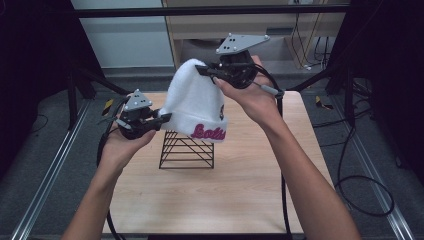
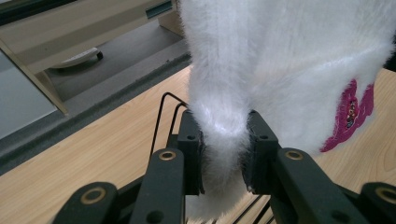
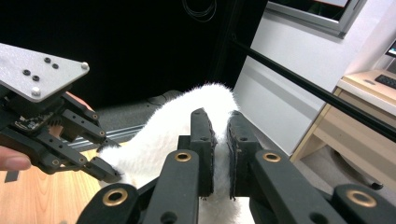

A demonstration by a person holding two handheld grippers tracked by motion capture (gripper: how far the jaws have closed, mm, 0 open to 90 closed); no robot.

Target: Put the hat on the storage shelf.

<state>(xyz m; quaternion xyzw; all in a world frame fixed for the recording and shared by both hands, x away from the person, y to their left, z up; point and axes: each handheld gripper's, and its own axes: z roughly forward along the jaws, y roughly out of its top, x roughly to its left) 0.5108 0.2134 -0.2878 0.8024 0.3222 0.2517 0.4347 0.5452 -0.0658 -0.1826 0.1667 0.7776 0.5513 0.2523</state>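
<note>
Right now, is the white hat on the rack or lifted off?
Lifted, apparently: white hat hangs stretched between left tool and right tool above the black wire rack.

My high view: above near table [image 1: 240, 200] edge, facing forward-down, far. Left gripper view: close, looking along jaws over tabletop. Right gripper view: close, facing room wall. All three share white hat [image 1: 192, 100] [image 2: 289, 60] [image 3: 163, 135].

Even overhead light, edges dark, pics prob. soft.

Left claw [image 1: 165, 117] low and right claw [image 1: 202, 71] raised, both clamped on the hat [image 1: 195, 100].
</note>
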